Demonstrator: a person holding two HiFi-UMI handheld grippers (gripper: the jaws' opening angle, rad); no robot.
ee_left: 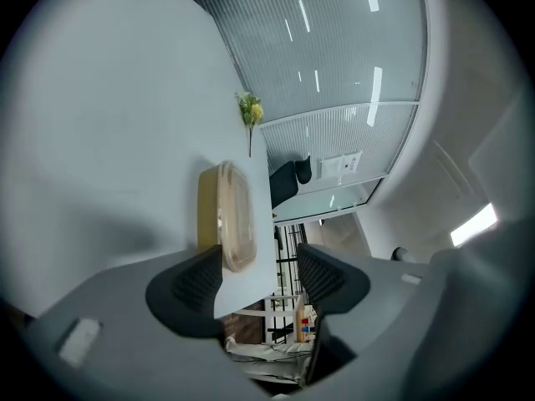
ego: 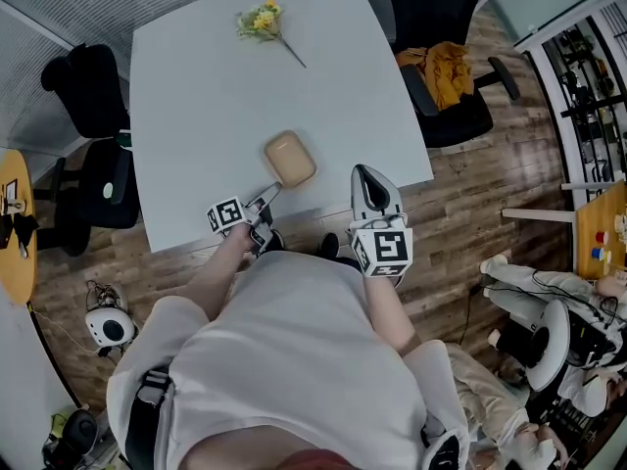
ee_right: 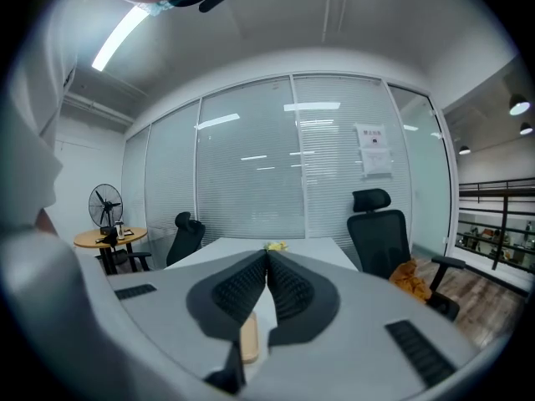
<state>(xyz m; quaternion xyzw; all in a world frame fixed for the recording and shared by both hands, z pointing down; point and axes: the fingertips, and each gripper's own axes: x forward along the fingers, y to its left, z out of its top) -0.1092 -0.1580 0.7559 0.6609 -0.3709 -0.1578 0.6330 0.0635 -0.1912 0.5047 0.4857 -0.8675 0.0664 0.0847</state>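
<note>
- Two claws sit at the near edge of the bench [ego: 196, 106], one in each of the person's hands.
- Left claw [ee_left: 259, 274] is open, its jaws well apart and gripping nothing. The bench edge runs through the gap between them.
- One pad of the left claw lies right at the near end of the box [ee_left: 226, 211]. Whether it touches the box cannot be told.
- The box is tan and rounded with a clear lid. It lies flat on the bench close to the front edge, about midway along it.
- Right claw [ee_right: 267, 261] is closed, its pads pressed together on nothing. It points out over the bench edge, to the right of the box and apart from it.
- A yellow flower sprig [ego: 265, 23] lies at the far side of the bench, well apart from the box and both claws.
- A black chair [ego: 441, 8] stands at the bench's right side, with an orange cloth [ego: 443, 71] on its seat.
</note>
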